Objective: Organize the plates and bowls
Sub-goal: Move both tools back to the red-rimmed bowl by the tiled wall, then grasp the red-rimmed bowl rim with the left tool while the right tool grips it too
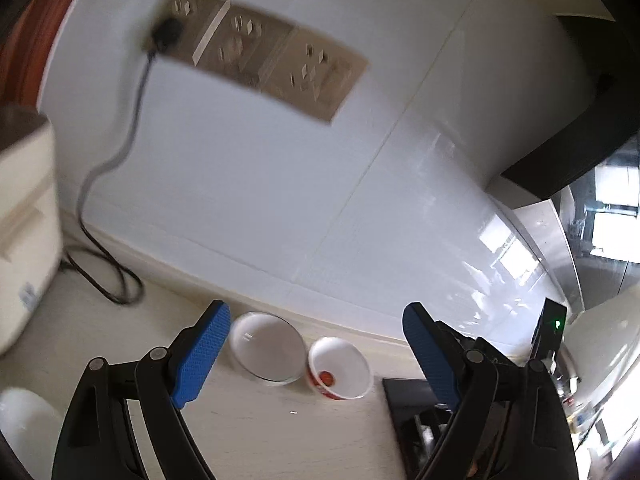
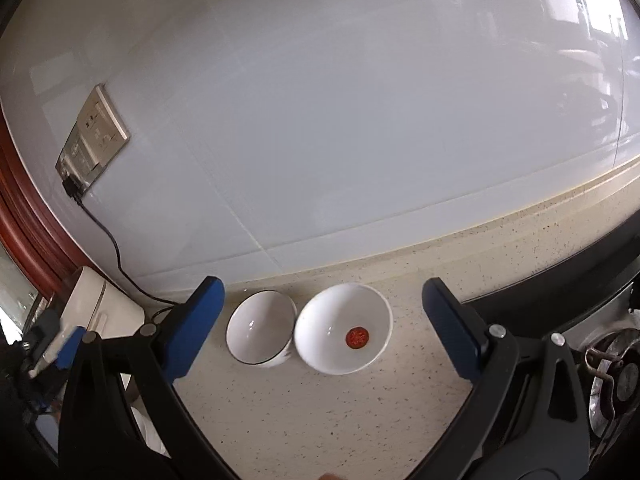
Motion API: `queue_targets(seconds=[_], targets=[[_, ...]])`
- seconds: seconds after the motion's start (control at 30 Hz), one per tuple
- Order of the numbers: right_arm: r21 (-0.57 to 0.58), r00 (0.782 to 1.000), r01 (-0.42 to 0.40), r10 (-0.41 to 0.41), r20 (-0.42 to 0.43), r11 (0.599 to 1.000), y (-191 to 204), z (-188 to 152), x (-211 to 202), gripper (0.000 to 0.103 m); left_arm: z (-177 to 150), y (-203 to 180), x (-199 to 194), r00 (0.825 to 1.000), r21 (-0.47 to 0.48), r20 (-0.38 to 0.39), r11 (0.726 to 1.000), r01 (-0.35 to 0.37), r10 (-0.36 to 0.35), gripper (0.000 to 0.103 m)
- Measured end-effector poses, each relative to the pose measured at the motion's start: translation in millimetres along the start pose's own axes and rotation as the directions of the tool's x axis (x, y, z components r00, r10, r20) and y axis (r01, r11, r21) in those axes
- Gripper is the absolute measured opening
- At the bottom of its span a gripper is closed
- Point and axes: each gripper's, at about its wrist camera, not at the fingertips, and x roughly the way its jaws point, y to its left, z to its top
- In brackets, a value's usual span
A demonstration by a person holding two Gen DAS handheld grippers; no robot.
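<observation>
Two white bowls sit side by side, almost touching, on the tabletop (image 2: 360, 420) near the wall: the plain bowl (image 2: 260, 330) and the red-dot bowl (image 2: 342, 328). They look hard, smooth and easy to break (so go gently). Pinch one by its rim. Your left gripper (image 1: 316, 354) and right gripper (image 2: 323, 330) are both wide and empty. The stove (image 2: 612, 368) sits close by.
</observation>
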Motion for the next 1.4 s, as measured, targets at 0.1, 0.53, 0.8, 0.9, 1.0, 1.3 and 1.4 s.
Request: queue_targets(seconds=[0.1, 0.53, 0.8, 0.9, 1.0, 1.3, 1.4], targets=[[0.007, 1.000, 0.018, -0.018, -0.025, 1.000, -19.3, -1.6, 12.3, 0.100, -10.4, -3.0, 32.5, 0.997, -0.052, -0.080, 0.998, 0.018, -0.023, 0.085], [0.093, 0.978, 0.078, -0.057, -0.201, 0.993, -60.2, -24.6, 82.4, 0.080, -66.1, 19.1, 136.7, 0.894, -0.388, -0.393, 0.920, 0.051, -0.215, 0.049], [0.106, 0.964, 0.072, -0.042, -0.263, 0.992, -64.5, -38.6, 112.2, 0.068, -87.5, 32.6, 173.9, 0.867, -0.435, -0.444, 0.900, 0.010, -0.225, 0.043], [0.101, 0.962, 0.063, -0.034, -0.269, 0.993, -62.4, -41.4, 115.3, 0.064, -97.0, 28.7, 184.4, 0.861, -0.410, -0.467, 0.912, -0.009, -0.202, 0.043], [0.091, 0.961, 0.056, -0.029, -0.276, 0.994, -57.8, -45.9, 125.3, 0.053, -102.5, 26.8, 191.8, 0.867, -0.390, -0.463, 0.921, -0.014, -0.183, 0.043], [0.059, 0.959, 0.064, -0.045, -0.281, 0.996, -53.4, -56.0, 144.3, 0.037, -108.2, 25.9, 211.7, 0.890, -0.323, -0.441, 0.946, -0.038, -0.115, 0.043], [0.057, 0.957, 0.063, -0.044, -0.286, 0.996, -53.0, -57.8, 146.6, 0.033, -106.2, 26.3, 214.3, 0.900, -0.284, -0.428, 0.957, -0.053, -0.077, 0.043]])
